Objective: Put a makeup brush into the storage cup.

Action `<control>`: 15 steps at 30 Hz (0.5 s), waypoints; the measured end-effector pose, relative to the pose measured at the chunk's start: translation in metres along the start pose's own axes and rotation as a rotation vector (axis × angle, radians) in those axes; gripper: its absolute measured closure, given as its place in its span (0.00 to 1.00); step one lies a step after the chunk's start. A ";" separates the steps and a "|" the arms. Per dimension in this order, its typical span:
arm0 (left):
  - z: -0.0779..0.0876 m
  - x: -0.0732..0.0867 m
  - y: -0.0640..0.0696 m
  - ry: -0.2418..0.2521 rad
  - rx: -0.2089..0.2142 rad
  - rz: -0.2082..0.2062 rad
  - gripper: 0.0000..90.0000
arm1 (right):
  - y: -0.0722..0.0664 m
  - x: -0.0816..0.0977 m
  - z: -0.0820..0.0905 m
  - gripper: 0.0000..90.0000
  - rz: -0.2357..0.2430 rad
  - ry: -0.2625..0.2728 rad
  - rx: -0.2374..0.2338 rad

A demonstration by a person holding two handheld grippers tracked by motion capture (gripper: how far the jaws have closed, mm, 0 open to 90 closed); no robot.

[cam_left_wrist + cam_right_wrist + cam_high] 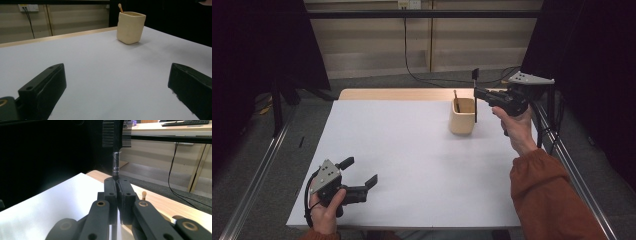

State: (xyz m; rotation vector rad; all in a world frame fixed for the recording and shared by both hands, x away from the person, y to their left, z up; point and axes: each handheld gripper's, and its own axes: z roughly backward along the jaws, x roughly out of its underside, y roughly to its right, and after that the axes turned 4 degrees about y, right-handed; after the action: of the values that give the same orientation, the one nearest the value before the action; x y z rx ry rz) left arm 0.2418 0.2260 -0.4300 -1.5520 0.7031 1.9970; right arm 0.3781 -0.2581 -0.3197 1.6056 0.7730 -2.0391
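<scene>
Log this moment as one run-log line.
right gripper: shut on black brush, upright beside cup | left gripper: open, idle | cup: holds wooden stick

White-topped table [412,160] with a bare wooden strip along its far edge; one beige cup [462,116] stands on it at two o'clock.

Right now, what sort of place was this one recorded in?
Probably a lab or office recording station: a white-topped table flanked by black curtains, a wall socket with cables, and a desk with a keyboard behind. On the table stands a beige cup.
</scene>
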 end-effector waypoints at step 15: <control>0.000 0.000 0.000 0.000 0.003 0.000 0.02 | 0.010 -0.011 -0.022 0.96 -0.007 -0.004 0.027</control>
State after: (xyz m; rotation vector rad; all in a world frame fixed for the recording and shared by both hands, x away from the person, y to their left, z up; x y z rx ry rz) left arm 0.2421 0.2263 -0.4302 -1.5503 0.7057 1.9955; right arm 0.4034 -0.2508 -0.3147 1.6152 0.7544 -2.0651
